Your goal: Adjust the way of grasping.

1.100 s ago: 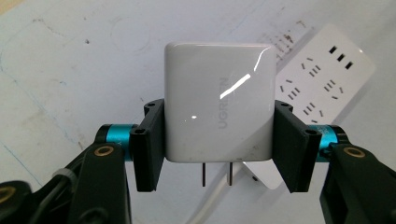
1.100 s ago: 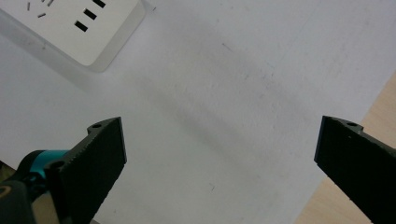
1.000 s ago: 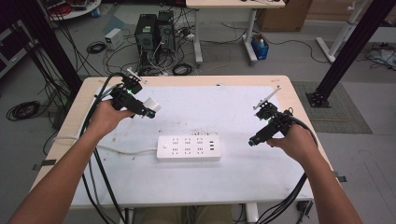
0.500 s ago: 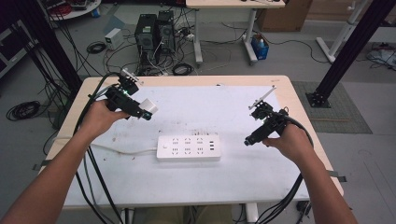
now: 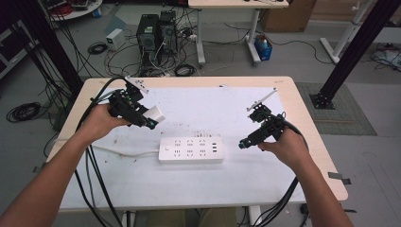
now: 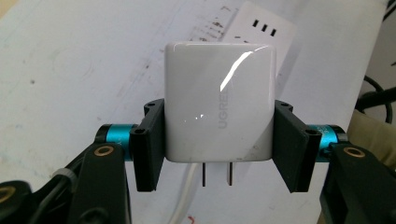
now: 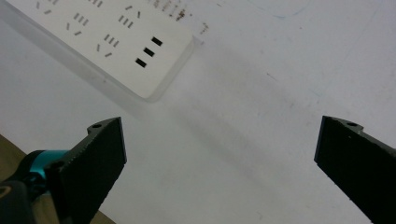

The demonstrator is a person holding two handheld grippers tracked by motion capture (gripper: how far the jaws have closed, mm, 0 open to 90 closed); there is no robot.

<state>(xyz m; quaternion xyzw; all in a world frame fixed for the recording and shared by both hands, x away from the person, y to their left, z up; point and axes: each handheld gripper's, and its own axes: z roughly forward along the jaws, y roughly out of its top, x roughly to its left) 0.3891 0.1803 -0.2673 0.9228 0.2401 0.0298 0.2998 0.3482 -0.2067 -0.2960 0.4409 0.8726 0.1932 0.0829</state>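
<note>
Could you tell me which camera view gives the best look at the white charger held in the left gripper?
The left gripper view: the white charger sits large between the left gripper jaws, its two prongs visible. In the high view the charger is just a small white block.

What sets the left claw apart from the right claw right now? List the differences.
The left claw is shut on a glossy white square plug-in charger, its two prongs showing; the right claw stands wide open with nothing between its jaws. In the high view, the left claw sits up-left of the white rectangular plastic power strip; the right claw sits to its right. Both have black jaws and hover above the white table.
</note>
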